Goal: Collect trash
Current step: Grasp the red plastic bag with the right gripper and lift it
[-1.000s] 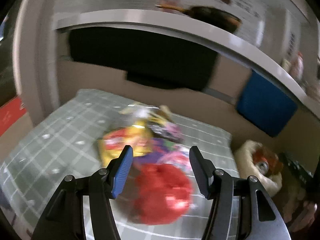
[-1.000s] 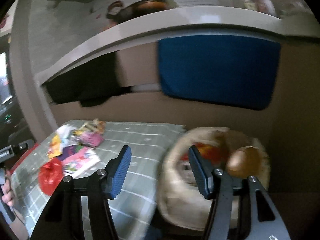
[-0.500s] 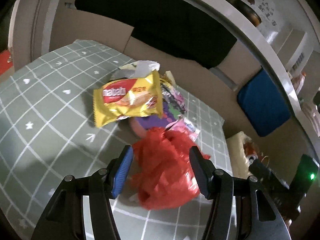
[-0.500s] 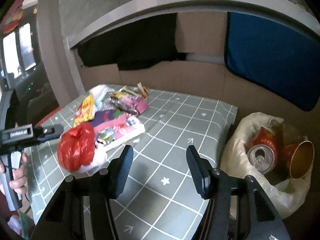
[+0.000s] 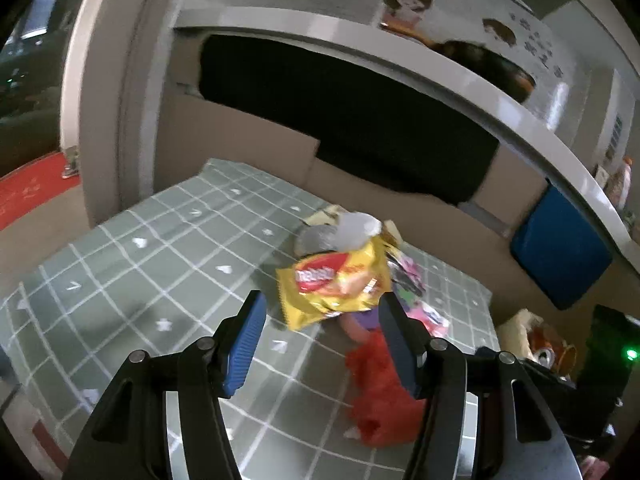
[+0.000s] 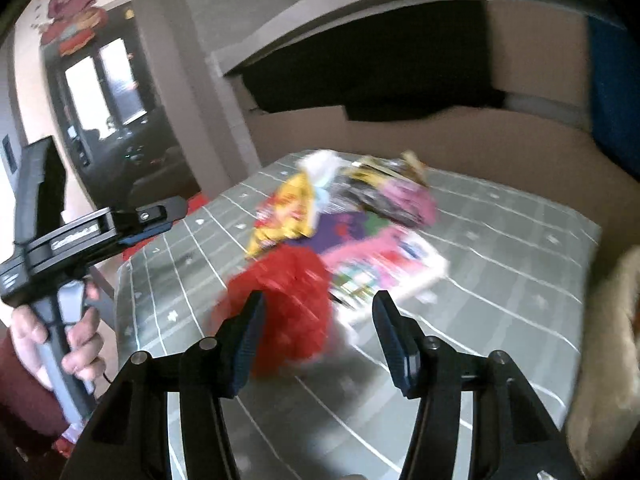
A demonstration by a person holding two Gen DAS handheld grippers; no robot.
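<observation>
A pile of trash lies on the green checked tablecloth: a yellow snack packet, a crumpled red plastic bag, pink and purple wrappers and a white crumpled piece. My left gripper is open, just short of the yellow packet, with the red bag by its right finger. My right gripper is open and empty, close in front of the red bag. The yellow packet lies behind the red bag in the blurred right wrist view.
A white trash bag with cans in it sits off the table's right edge; its rim shows in the right wrist view. Cardboard walls and a blue cushion stand behind the table. The left hand-held gripper shows at left.
My right gripper swung left from the trash bag to the red bag. My left gripper pulled back and rose, and now points at the yellow packet.
</observation>
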